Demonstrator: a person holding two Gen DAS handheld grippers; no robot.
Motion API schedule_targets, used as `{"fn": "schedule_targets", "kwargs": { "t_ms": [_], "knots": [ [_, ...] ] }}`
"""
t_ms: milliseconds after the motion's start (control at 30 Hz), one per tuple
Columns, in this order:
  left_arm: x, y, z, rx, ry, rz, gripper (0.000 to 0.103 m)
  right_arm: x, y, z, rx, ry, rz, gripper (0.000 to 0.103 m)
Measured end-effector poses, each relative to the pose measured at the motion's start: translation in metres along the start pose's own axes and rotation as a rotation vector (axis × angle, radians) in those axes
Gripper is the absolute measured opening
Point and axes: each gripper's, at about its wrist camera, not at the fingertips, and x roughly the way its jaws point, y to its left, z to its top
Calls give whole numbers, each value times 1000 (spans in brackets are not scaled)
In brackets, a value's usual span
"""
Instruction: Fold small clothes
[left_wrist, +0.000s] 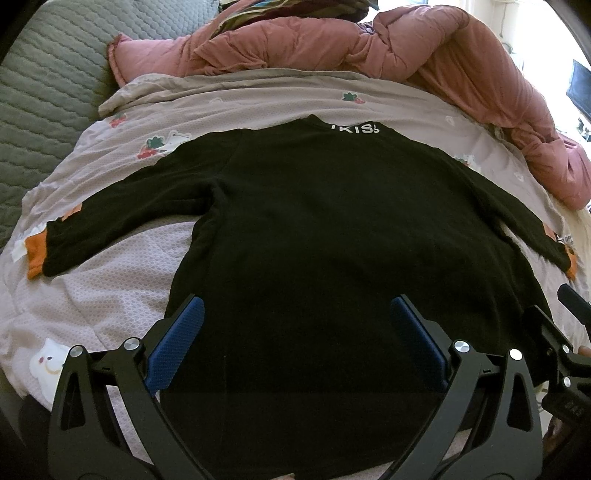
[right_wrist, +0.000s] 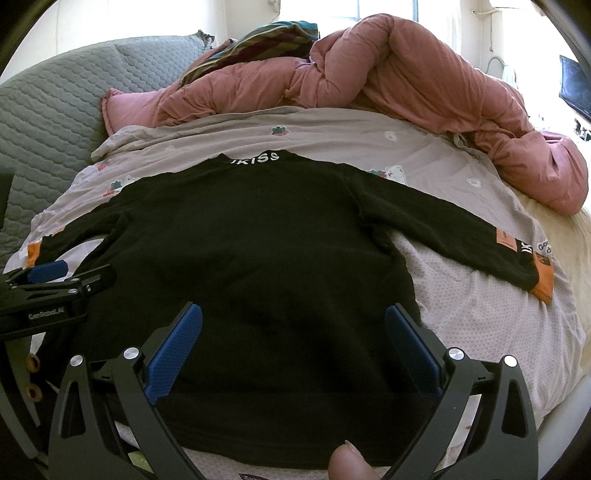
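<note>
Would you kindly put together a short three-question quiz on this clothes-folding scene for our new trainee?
1. True or false: the black long-sleeved top lies spread flat with both sleeves stretched outward.
2. Which colour are the cuffs of the top? A) white B) orange C) green
3. Fill in: both the left gripper and the right gripper are ____ and hold nothing.

Key
1. True. It lies on the pale printed sheet, collar away from the cameras.
2. B. An orange cuff shows at the sleeve end in the right wrist view.
3. Open. The blue pads stand wide apart over the hem, while the bunched pink quilt lies beyond the collar.
</note>
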Motion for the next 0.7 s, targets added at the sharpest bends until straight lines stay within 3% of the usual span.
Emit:
{"fn": "schedule_targets", "kwargs": {
  "t_ms": [700],
  "knots": [
    [-1,0,0,-1,1,1,95,4,-9,5,14,-6,-13,99]
  ]
}}
